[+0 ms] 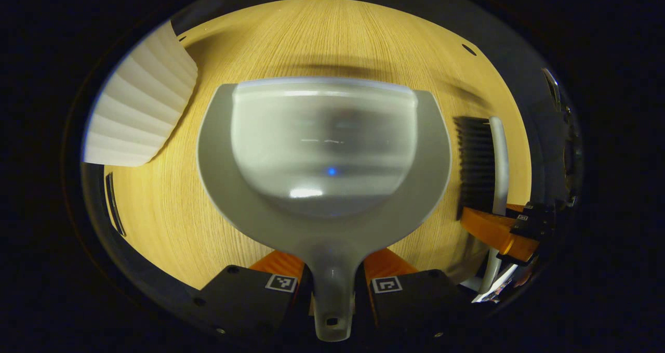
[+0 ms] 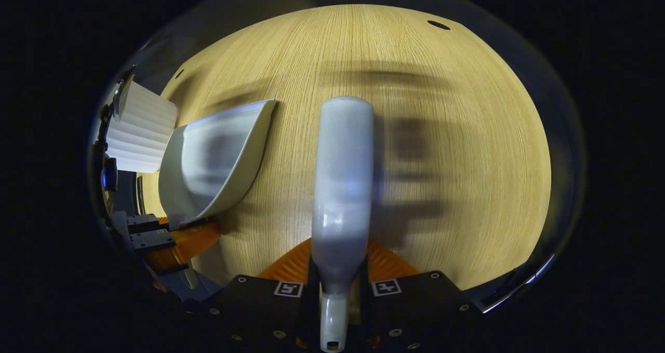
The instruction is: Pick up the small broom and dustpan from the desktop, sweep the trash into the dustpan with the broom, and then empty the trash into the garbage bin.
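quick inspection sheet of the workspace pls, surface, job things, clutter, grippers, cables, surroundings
surface: light wood-grain desktop; no trash seen on the parts in view
job's things: grey dustpan held by its handle, pan blurred; broom held by its handle, dark bristles in the left gripper view; white ribbed garbage bin stands beside the dustpan
clutter: nothing seen
grippers: left gripper shut on the dustpan handle; right gripper shut on the broom handle
cables: nothing seen
surroundings: dark beyond the desk edge, too dim to tell; small dark holes in the desktop near its far edge
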Tool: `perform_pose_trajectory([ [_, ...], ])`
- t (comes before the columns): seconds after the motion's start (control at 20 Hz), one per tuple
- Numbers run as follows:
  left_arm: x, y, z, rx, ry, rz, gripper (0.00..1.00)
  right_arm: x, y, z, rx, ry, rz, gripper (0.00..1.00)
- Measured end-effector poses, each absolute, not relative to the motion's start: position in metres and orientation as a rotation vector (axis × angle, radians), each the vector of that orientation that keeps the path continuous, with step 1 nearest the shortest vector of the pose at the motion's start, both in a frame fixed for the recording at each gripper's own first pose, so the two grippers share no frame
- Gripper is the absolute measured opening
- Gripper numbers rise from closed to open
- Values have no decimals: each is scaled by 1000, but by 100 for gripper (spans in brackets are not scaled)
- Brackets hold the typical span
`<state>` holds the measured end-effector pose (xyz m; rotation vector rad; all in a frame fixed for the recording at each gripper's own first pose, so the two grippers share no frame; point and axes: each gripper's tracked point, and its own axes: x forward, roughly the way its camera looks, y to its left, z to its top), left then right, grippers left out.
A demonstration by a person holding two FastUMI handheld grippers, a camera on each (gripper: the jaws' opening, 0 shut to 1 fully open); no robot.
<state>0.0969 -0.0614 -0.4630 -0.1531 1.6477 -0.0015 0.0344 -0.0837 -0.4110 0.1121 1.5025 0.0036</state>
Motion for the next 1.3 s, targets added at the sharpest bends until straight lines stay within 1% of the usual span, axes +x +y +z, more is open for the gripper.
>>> perform_pose_trajectory([
  [0.05,95,-64,-462,-151,1650,-13,42,34,-84,-411,113,1502,5,35],
  [0.1,94,-65,-462,-140,1650,-23,53,33,-83,-411,114,1500,7,36],
  [0.15,92,-67,-462,-136,1656,-33,65,34,-82,-412,113,1500,12,46],
  [0.2,91,-70,-461,-137,1656,-43,77,33,-82,-411,113,1499,16,46],
  [0.25,88,-70,-459,-131,1661,-46,84,32,-83,-412,123,1502,18,41],
  [0.3,87,-69,-457,-124,1659,-47,94,33,-82,-410,145,1494,19,44],
  [0.35,87,-68,-455,-123,1655,-44,98,33,-78,-410,171,1494,22,52],
  [0.4,87,-68,-454,-126,1652,-43,98,32,-74,-408,187,1492,32,51],
  [0.45,87,-70,-451,-135,1649,-43,98,32,-73,-408,188,1491,40,67],
  [0.5,87,-70,-447,-146,1645,-39,98,32,-73,-408,181,1489,45,72],
  [0.55,89,-71,-444,-153,1642,-39,98,31,-75,-407,171,1485,40,80],
  [0.6,89,-70,-440,-154,1635,-36,98,30,-77,-406,159,1480,36,83],
  [0.65,90,-68,-438,-155,1626,-33,98,29,-78,-405,154,1474,30,90],
  [0.75,91,-67,-429,-164,1611,-30,98,32,-79,-397,172,1452,22,96],
  [0.9,94,-68,-410,-181,1564,-29,98,39,-87,-380,197,1393,-7,96],
  [1.1,113,-60,-382,-180,1474,-8,98,54,-89,-347,266,1278,-19,96],
  [1.3,143,-48,-364,-127,1335,29,99,70,-86,-315,297,1151,-5,97],
])
